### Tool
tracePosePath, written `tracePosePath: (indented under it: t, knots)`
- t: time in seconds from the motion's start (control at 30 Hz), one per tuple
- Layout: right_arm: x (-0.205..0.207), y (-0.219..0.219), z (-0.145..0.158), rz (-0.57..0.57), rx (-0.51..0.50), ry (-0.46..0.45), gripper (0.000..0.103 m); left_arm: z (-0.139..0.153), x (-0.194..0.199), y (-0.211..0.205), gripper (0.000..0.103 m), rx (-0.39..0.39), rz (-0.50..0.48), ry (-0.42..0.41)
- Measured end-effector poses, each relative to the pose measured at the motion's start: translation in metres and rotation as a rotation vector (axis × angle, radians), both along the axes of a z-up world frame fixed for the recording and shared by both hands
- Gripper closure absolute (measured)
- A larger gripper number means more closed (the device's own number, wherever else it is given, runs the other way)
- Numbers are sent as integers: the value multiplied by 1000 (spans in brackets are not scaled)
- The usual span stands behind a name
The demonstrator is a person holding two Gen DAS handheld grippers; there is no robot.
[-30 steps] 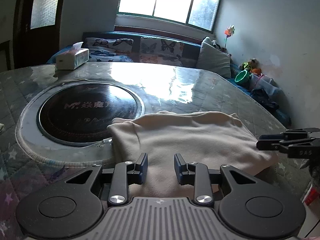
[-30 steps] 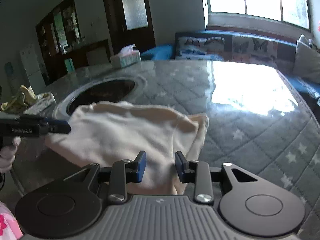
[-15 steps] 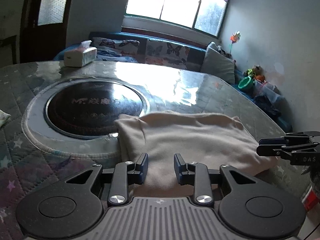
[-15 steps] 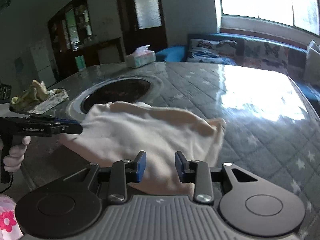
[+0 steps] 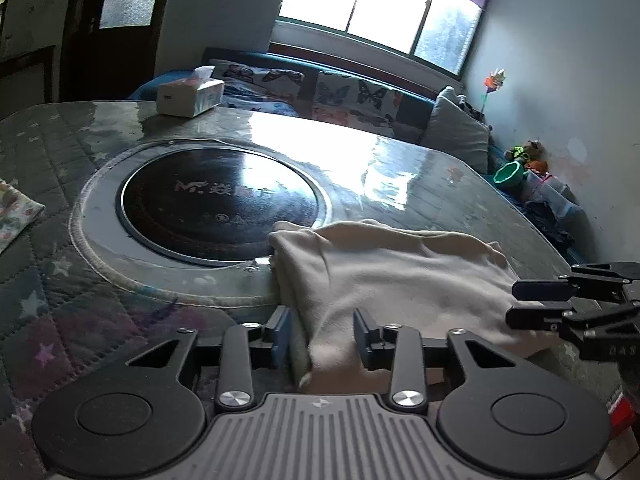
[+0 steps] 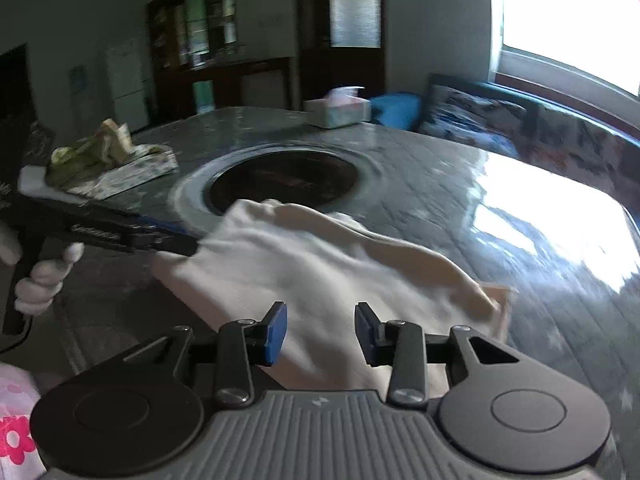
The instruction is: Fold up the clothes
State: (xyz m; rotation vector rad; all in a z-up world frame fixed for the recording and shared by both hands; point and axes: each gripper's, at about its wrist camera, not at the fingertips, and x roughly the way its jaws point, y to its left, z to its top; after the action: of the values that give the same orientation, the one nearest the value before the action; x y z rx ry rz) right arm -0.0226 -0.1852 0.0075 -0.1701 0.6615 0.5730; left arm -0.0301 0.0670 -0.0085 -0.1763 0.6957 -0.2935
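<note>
On table (image 5: 420,168): 1 cream garment (image 5: 400,276), 1 tissue box (image 5: 190,94); both tongs, left (image 5: 321,334) & right (image 6: 321,334), apart.

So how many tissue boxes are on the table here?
1: the tissue box stands at the table's far edge, beyond the round black cooktop. Others may lie outside these views.

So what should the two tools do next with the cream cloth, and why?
Probably close both on the near edge. The left tool and the right tool are open, with the near edge of the cream cloth lying between their fingers on the table, not yet gripped.
</note>
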Motion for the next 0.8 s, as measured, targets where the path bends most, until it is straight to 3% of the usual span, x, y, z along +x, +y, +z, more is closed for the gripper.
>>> tracePosePath:
  t: [0.3, 0.63, 0.8]
  knots:
    - [-1, 70, 4, 240, -79, -29, 66, 4, 5, 17, 51, 6, 67, 23]
    - [-2, 129, -11, 388, -184, -61, 65, 8, 16, 44, 45, -110, 149, 74]
    - [-3, 141, -24, 395, -252, -70, 66, 5, 21, 46, 41, -188, 157, 126]
